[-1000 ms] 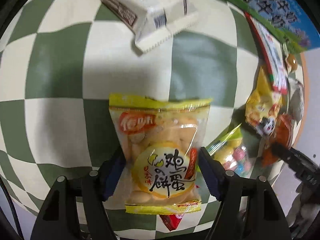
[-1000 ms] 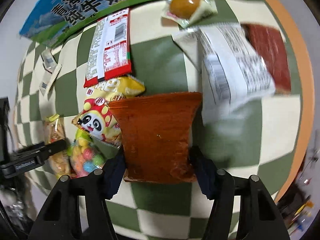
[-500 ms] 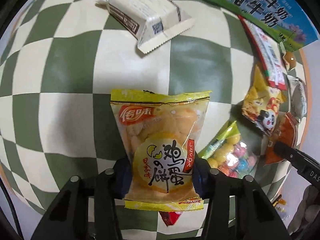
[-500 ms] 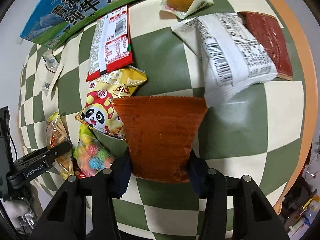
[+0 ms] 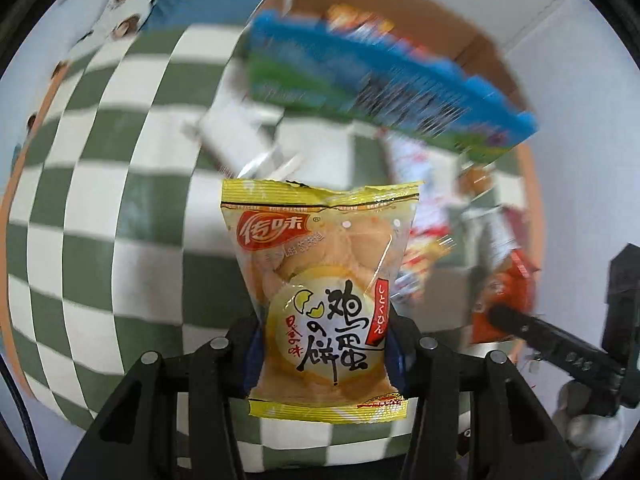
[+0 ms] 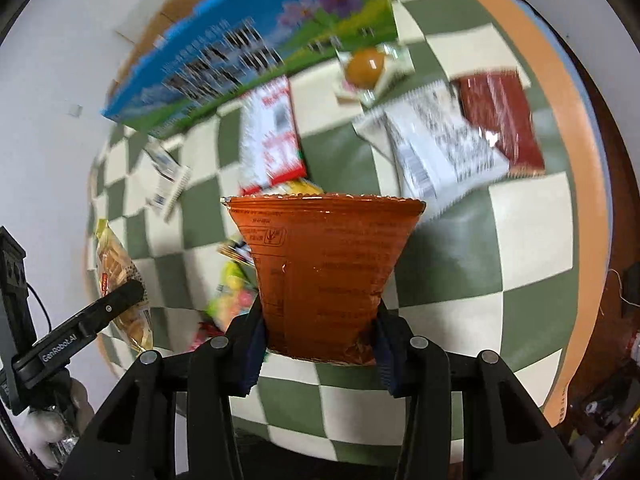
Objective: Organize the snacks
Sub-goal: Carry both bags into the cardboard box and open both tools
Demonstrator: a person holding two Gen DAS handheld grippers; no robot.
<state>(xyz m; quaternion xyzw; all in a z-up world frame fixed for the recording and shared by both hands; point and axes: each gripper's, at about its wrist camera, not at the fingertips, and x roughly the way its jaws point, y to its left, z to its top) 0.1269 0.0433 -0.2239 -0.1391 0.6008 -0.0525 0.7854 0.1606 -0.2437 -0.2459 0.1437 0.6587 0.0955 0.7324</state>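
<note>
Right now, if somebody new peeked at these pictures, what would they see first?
First, the two snack bags held up close to the cameras: the left hand-held gripper pinches a yellow egg-biscuit bag, and the right hand-held gripper pinches an orange-brown snack bag. Behind them lies the green-and-white checkered tablecloth with more packets scattered on it, and a blue-and-green milk carton box stands at its far edge.

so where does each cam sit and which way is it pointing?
Left wrist: on the left gripper, looking along its fingers at the clamped yellow biscuit bag, checkered table and blue milk carton beyond; right gripper at right edge.
Right wrist: on the right gripper, facing the clamped orange packet and the table; left gripper at left edge.
Shared: carton, table, both bags.
</note>
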